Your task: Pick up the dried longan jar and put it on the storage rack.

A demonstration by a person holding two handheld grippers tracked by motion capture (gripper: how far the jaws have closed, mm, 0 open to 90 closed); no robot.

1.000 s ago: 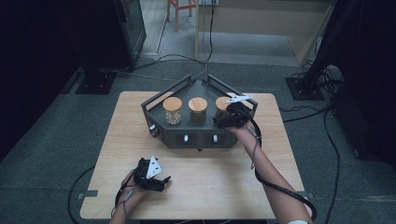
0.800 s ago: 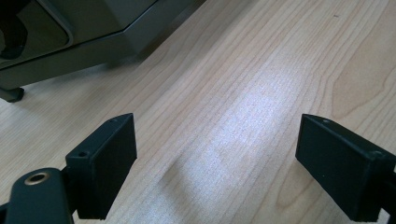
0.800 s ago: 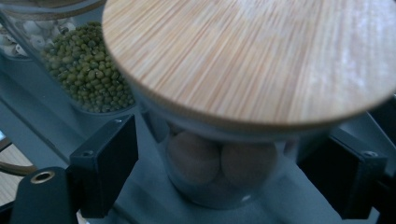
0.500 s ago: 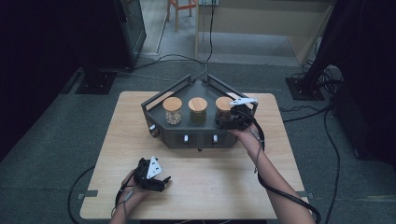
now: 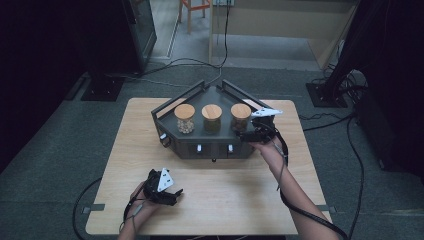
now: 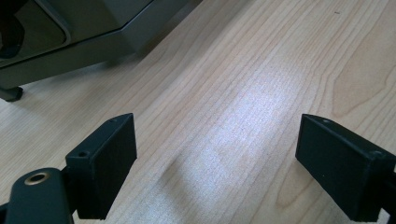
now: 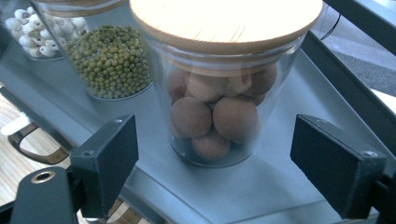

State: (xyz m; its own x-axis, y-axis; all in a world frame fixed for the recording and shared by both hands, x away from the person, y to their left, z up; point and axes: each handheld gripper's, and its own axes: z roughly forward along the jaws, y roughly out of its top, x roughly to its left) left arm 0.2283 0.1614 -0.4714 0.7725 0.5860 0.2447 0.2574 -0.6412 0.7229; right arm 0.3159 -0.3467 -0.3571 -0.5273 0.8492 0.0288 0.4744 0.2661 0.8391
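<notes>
Three glass jars with wooden lids stand in a row on a dark grey tray-like rack (image 5: 200,145). The right jar (image 5: 240,116) (image 7: 219,88) holds brown balls, the middle jar (image 5: 211,118) (image 7: 112,60) green beans, the left jar (image 5: 184,118) (image 7: 28,28) pale seeds. My right gripper (image 5: 246,134) (image 7: 215,168) is open right in front of the brown-ball jar, its jaws apart on either side without touching the glass. My left gripper (image 5: 172,192) (image 6: 217,168) rests open low over the bare wooden table (image 6: 243,93) near the front left, nothing between its jaws.
The rack (image 6: 70,42) fills the back middle of the wooden table (image 5: 240,200). Its raised rim (image 7: 359,23) runs behind the jars. Cables (image 5: 310,215) trail from both grippers off the table's front edge. Black equipment and floor cables surround the table.
My right gripper has moved a little to the left and nearer to the brown-ball jar. The left gripper has stayed where it was.
</notes>
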